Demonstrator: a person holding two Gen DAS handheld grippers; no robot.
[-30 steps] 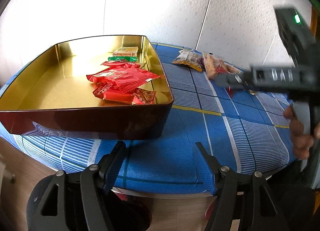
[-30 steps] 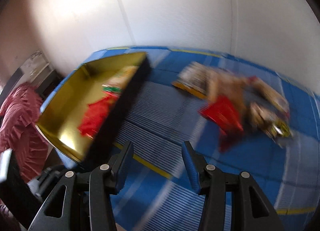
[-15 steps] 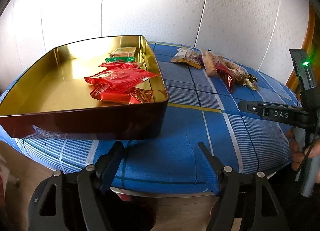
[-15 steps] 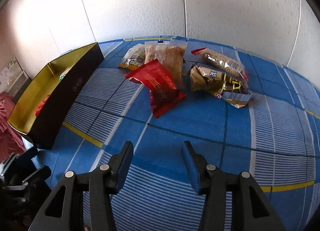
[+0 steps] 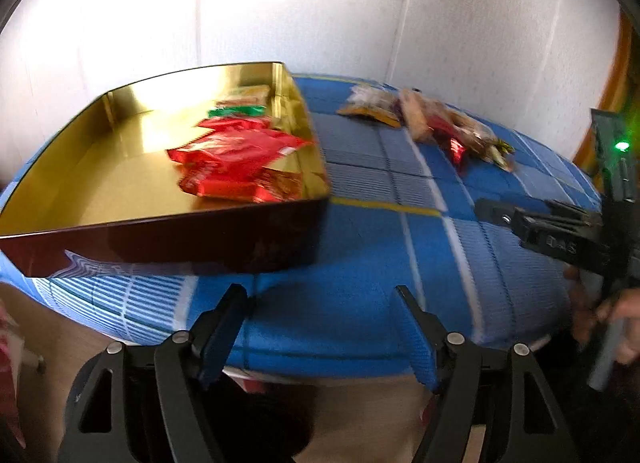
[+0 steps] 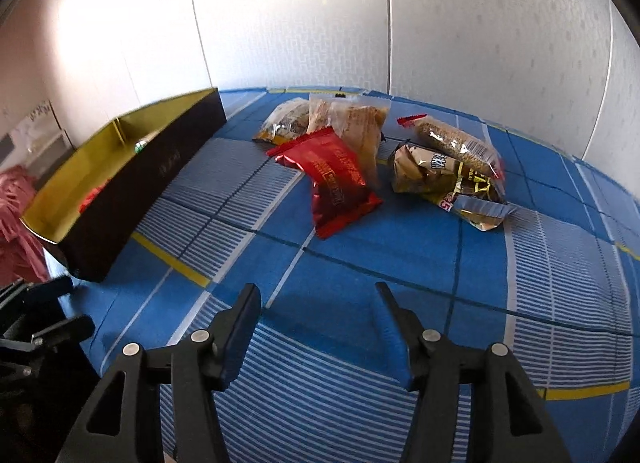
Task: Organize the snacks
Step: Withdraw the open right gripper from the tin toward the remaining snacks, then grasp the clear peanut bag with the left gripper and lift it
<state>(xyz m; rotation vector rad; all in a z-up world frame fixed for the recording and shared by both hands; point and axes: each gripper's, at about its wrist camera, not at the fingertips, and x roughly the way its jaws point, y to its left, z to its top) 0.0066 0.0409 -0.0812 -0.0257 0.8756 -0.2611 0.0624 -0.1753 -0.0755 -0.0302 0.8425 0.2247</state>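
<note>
A red snack packet lay on the blue checked tablecloth, ahead of the right gripper, whose empty jaws were opening above bare cloth. Behind it sat other loose snacks. The left gripper, parted and holding nothing, hovered near the gold-lined box holding red packets.

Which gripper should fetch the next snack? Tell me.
Right. The right gripper, empty with jaws opening, faces the red packet in the loose pile. The left gripper hangs by the box, farther from it.
</note>
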